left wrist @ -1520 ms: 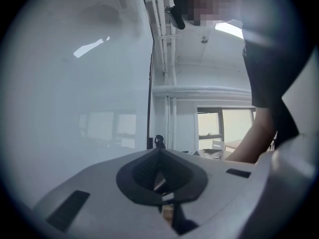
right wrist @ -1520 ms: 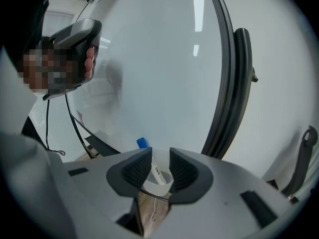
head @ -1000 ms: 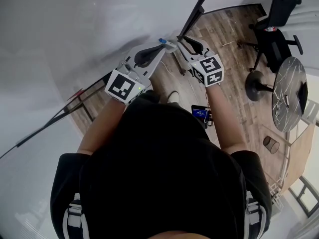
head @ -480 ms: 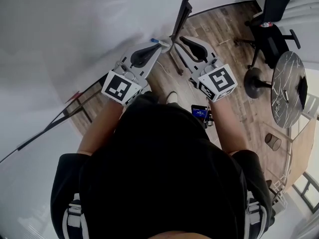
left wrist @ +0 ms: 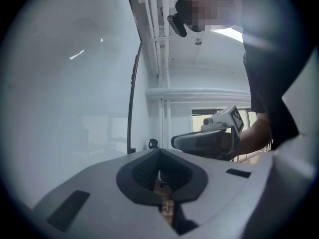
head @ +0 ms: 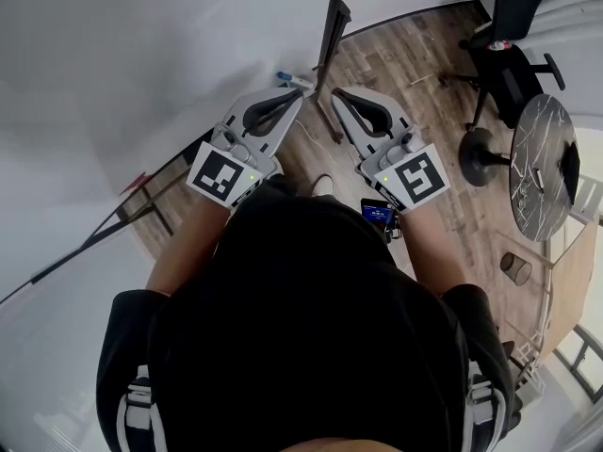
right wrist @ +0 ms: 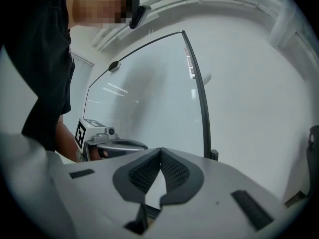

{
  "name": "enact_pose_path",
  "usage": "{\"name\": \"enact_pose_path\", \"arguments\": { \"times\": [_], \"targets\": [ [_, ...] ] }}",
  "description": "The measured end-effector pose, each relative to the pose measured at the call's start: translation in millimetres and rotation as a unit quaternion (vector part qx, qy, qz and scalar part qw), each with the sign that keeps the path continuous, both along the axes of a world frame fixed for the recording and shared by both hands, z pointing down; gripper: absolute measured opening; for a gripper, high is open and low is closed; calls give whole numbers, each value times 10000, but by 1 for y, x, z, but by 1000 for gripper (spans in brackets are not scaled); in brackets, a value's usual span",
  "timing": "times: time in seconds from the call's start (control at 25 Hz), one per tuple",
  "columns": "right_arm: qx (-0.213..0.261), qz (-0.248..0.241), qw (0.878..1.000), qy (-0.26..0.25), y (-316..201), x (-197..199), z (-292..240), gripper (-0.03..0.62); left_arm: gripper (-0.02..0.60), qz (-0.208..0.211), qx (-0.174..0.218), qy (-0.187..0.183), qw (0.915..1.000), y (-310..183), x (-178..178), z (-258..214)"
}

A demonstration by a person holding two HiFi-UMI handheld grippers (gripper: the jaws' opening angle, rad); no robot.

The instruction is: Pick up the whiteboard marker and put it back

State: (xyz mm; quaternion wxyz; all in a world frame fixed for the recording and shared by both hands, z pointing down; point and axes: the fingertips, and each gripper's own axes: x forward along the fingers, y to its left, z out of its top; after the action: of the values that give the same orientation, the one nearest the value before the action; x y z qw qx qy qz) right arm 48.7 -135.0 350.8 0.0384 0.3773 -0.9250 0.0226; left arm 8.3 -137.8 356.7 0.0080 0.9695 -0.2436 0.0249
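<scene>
The whiteboard marker (head: 290, 79), white with a blue cap, lies at the bottom edge of the whiteboard (head: 141, 55), just beyond my left gripper's tip. Neither gripper holds it. My left gripper (head: 300, 93) points level at the board, its jaws together and empty; its own view shows the tips (left wrist: 159, 156) meeting. My right gripper (head: 334, 95) is beside it near the board's black frame post (head: 332, 17). Its jaws have just been closing and now meet with nothing between them (right wrist: 160, 153). The marker is in neither gripper view.
Wooden floor (head: 415, 73) lies below the board. A black office chair (head: 513, 26) and a round dark table (head: 542, 158) stand at the right, with a small bin (head: 513, 269) nearer. A device with a blue screen (head: 379, 213) hangs at the person's waist.
My right gripper has pulled back from the board's edge toward the person and its jaws have closed empty. The marker stays at the board's bottom edge. The left gripper has hardly shifted.
</scene>
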Motion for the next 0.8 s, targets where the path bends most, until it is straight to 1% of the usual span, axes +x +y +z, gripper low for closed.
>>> {"name": "enact_pose_path", "arguments": {
  "times": [0.12, 0.28, 0.52, 0.8],
  "targets": [
    [-10, -70, 9999, -105, 8, -1, -1, 2, 3, -5, -32, -24, 10000, 7, -1, 2],
    [-46, -80, 9997, -230, 8, 10, -4, 2, 3, -12, -70, -57, 10000, 8, 11, 0],
    [-38, -111, 9998, -151, 14, 1, 2, 1, 3, -13, -63, -36, 10000, 15, 6, 3],
    [-75, -63, 9998, -147, 14, 1, 5, 0, 3, -36, -82, -8, 10000, 16, 4, 2]
  ]
}}
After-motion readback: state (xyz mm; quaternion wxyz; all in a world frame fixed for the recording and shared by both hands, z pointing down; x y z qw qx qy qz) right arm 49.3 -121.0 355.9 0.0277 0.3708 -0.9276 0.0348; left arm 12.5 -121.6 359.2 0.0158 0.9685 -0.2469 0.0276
